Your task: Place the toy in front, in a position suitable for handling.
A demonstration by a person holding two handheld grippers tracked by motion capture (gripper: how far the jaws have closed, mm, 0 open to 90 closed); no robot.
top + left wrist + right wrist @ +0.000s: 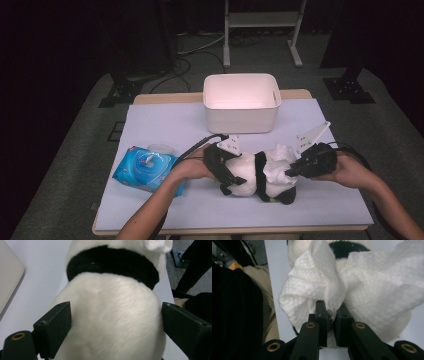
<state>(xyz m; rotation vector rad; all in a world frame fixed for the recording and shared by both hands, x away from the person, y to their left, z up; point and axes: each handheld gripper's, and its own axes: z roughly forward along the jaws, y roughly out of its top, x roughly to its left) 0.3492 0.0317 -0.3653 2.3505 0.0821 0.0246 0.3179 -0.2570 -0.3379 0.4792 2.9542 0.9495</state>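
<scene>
while the panda plush toy (pixel 252 175) lies on its side near the front middle of the table (pixel 165 125), both grippers are right on it. the left gripper (pixel 227 172) straddles the toy's white body, its jaws spread wide on either side; in the left gripper view the left pad meets the fur of the plush (pixel 110 322) and the right pad sits at its flank, and whether they squeeze i cannot tell. over on the other side, the right gripper (pixel 292 171) has its jaws drawn together, pinching a bunched fold of a white wipe (pixel 281 159). the right gripper view shows it well: the textured wipe (pixel 324 287) fans out from the pinch and drapes over the toy's black and white fur. behind the toy, a white bin (pixel 241 102) stands at the far edge of the table. to the left, just beside the person's left forearm, lies a blue pack of wipes (pixel 145 169), with a small clear lid (pixel 161 148) at its far corner.
</scene>
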